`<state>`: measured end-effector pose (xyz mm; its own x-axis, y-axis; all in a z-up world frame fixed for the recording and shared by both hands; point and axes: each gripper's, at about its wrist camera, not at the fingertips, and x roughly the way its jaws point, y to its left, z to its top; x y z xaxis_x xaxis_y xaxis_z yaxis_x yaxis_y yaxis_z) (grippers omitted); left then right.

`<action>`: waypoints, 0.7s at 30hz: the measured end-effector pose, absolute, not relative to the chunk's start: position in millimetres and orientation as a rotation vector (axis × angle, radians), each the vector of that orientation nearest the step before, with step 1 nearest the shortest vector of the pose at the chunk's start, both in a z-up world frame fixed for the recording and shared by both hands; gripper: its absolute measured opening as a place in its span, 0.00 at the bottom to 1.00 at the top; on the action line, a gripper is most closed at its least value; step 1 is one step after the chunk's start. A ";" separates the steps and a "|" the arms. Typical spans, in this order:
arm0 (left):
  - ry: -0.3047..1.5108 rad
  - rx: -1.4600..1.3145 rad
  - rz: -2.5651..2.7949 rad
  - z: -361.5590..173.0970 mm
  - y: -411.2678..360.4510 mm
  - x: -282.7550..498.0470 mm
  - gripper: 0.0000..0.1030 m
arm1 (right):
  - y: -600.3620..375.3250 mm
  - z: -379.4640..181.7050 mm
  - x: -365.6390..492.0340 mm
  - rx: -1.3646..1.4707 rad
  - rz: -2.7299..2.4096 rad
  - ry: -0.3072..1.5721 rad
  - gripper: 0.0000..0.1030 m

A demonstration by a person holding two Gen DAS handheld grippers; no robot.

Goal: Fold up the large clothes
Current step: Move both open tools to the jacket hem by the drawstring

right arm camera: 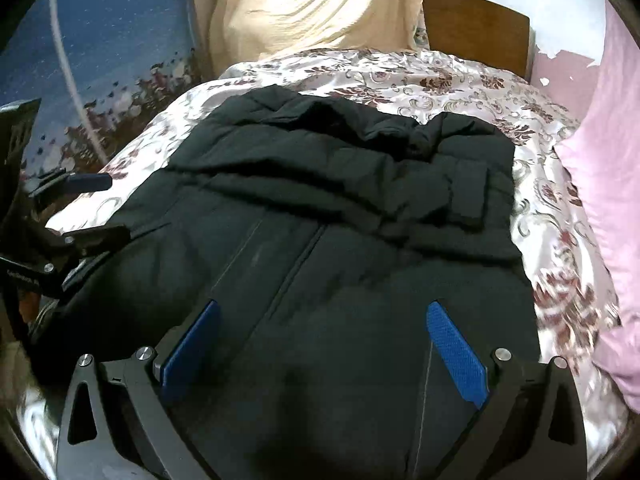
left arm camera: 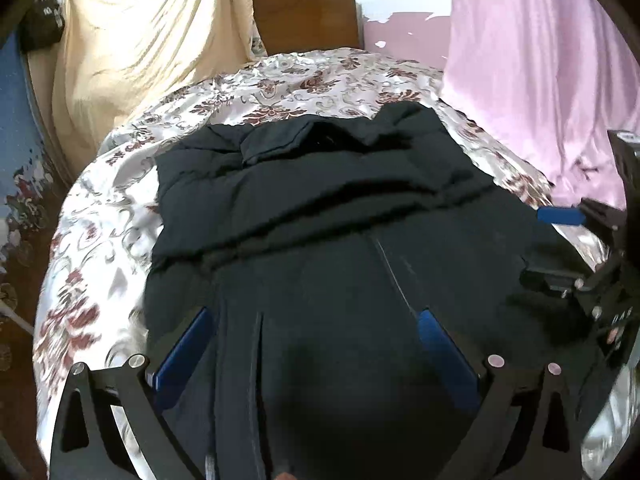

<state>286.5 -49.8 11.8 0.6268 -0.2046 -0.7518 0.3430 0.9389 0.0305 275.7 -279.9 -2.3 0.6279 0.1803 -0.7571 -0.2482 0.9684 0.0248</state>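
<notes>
Left wrist view, read from its left edge: a blue floral wall hanging point(left arm camera: 18, 148) sits at the margin, then a cream satin cloth point(left arm camera: 136, 52) draped in loose folds beside the bed. A brown wooden headboard point(left arm camera: 306, 20) stands at the far end, and a pale pink satin cloth point(left arm camera: 536, 80) hangs along the right.

A bed with a silvery bedspread printed with dark red flowers point(left arm camera: 100, 232) carries the task's thing: a large black padded jacket point(left arm camera: 320, 208) lying flat across the middle, its upper part folded over in a thick, rumpled band, its lower part spread smooth toward the cameras with a zip line running down it.

The left gripper point(left arm camera: 316, 332) hangs above the jacket's lower part, jaws spread wide, blue pads apart, nothing between them but the cloth lying below. The right gripper point(right arm camera: 324, 332) hangs beside it over the same part, jaws likewise wide and empty. Each shows at the edge of the other's view, near the jacket's side.

Nothing lies on top of the jacket; the hanging cloths stay off to either side of the bed.
</notes>
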 end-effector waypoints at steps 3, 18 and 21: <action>0.830 0.209 -0.312 15.9 -43.2 254.1 1.00 | -281.2 5.8 242.1 -0.088 0.252 0.862 0.98; 0.851 0.272 -0.249 2.4 4.5 162.3 1.00 | -298.3 -3.4 122.0 -0.100 0.200 0.855 0.98; 0.870 0.260 -0.288 -6.8 23.7 145.6 1.00 | -296.5 -9.2 106.6 -0.161 0.200 0.871 0.98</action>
